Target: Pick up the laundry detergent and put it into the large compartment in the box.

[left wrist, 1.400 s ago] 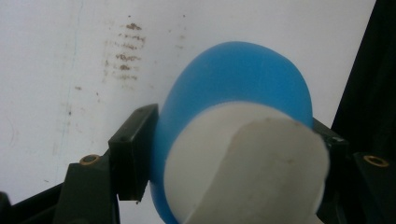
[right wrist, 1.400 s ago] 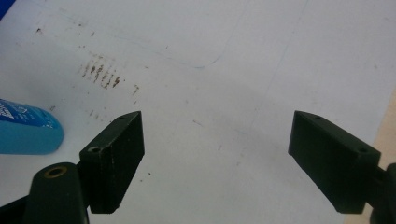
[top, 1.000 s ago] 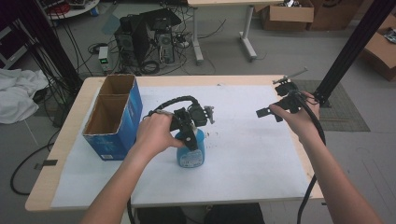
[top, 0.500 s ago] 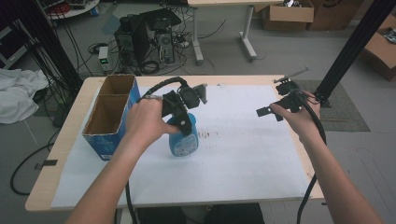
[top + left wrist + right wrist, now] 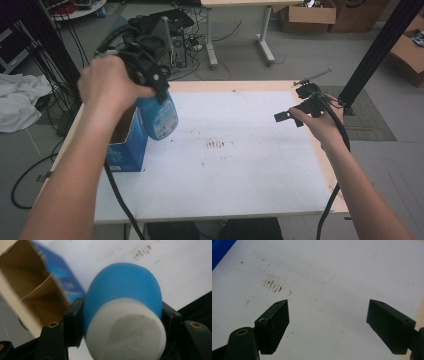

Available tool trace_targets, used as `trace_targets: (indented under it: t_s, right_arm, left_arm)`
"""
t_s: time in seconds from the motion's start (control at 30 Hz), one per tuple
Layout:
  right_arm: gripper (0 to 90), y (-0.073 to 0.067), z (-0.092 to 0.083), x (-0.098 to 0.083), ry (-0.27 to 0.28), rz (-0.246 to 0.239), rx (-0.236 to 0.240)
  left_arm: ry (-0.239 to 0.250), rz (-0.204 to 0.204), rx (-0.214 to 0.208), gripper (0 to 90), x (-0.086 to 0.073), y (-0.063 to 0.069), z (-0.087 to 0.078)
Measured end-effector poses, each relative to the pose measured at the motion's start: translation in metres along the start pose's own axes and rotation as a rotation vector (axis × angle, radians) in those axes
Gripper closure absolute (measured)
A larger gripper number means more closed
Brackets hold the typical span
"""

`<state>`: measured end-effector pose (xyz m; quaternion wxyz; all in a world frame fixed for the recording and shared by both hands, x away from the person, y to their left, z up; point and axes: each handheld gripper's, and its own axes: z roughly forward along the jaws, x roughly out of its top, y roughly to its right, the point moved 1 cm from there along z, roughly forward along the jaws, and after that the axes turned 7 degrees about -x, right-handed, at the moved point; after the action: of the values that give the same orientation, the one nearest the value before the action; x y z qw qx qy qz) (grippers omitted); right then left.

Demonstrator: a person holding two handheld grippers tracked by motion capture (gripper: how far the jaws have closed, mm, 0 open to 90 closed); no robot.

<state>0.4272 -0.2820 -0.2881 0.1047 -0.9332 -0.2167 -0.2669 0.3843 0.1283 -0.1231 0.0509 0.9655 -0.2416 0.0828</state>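
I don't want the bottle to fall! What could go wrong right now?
The left claw pinches the round blue bottle up in the air, beside the open box. The bottle is smooth and rounded, so it might slip out and drop onto the table. It hangs close to the box's rim, so it could bump the rim or tip the box. The right claw is open and far off, too far to catch it.

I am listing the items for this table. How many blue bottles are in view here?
1. The blue bottle is held in the left gripper, lifted above the open blue box at the table's left side. More could lie hidden inside the box.
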Motion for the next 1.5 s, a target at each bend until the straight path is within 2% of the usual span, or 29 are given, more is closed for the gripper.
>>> trace_targets:
  t_s: [0.03,0.13,0.37,0.43,0.6,0.77,1.07,1.27,1.5]
  right_arm:
    - [18.6,0.000,-0.001,0.000,0.000,-0.002,0.001]
    - [18.7,0.002,-0.003,0.001,0.001,0.004,-0.002]
    - [18.8,0.005,-0.004,0.000,-0.002,0.007,-0.001]
    - [18.8,0.007,-0.004,-0.001,-0.002,0.008,-0.004]
    - [18.8,0.013,-0.004,-0.004,-0.006,0.018,-0.009]
    - [18.7,0.019,-0.005,-0.006,-0.012,0.024,-0.019]
    - [18.6,0.024,-0.004,-0.011,-0.019,0.032,-0.021]
    - [18.5,0.024,-0.004,-0.012,-0.020,0.031,-0.022]
    - [18.5,0.025,-0.001,-0.014,-0.025,0.034,-0.018]
  left_arm:
    - [0.011,-0.047,0.006,37.2,-0.002,-0.008,-0.006]
    - [0.019,-0.131,0.009,37.3,-0.007,-0.029,-0.019]
    - [0.046,-0.297,0.022,37.3,-0.019,-0.066,-0.029]
    - [0.049,-0.339,0.032,37.3,-0.023,-0.077,-0.030]
    - [0.041,-0.402,0.048,37.3,-0.030,-0.093,-0.026]
    - [0.036,-0.448,0.065,37.4,-0.033,-0.103,-0.017]
    - [0.010,-0.467,0.062,37.4,-0.035,-0.111,0.011]
    - [-0.017,-0.470,0.075,37.4,-0.033,-0.115,0.036]
    - [-0.069,-0.467,0.073,37.4,-0.036,-0.123,0.078]
